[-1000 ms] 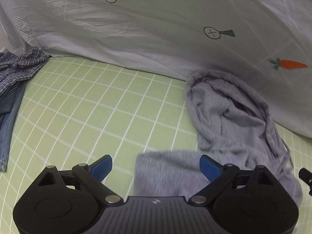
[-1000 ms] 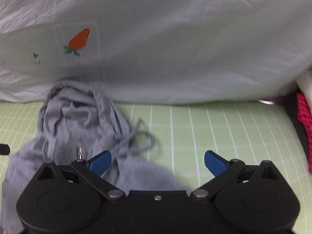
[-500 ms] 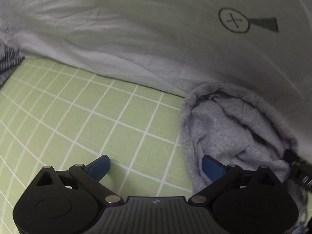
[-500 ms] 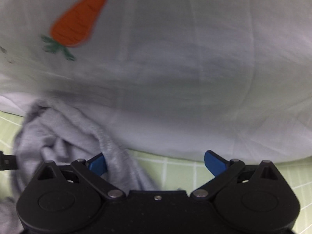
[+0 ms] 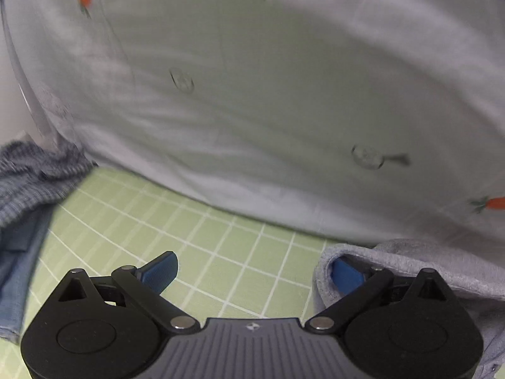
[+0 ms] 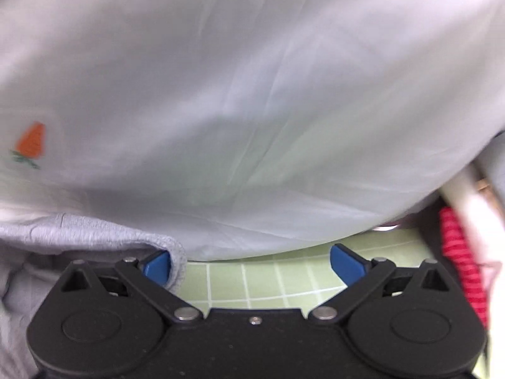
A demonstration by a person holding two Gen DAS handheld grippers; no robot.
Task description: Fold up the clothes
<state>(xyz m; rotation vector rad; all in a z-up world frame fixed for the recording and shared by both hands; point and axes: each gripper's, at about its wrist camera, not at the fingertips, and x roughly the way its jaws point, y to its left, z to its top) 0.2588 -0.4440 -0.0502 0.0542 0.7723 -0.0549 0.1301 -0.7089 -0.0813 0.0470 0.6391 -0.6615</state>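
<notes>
Both tongs spread wide, gripping nothing. Left tongs (image 5: 252,271): gray sweatshirt (image 5: 419,262) hem drapes over one finger; right tongs (image 6: 251,263): same. Probably inserted to stretch the hem flat on the green surface (image 5: 221,237). Sweatshirt body beyond hem cut off; white sheet (image 5: 268,94) blurred.

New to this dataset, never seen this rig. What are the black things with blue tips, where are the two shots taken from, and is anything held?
Those are two handheld grippers, one per hand, each carrying a fisheye camera that looks along its blue fingers. In the left wrist view the left gripper is open; its right finger sits under a fold of the grey sweatshirt. In the right wrist view the right gripper is open too, its left finger tucked into the same garment. Nothing is clamped. All this lies on a green grid mat, with a white carrot-print sheet behind and striped blue clothes at left.
</notes>
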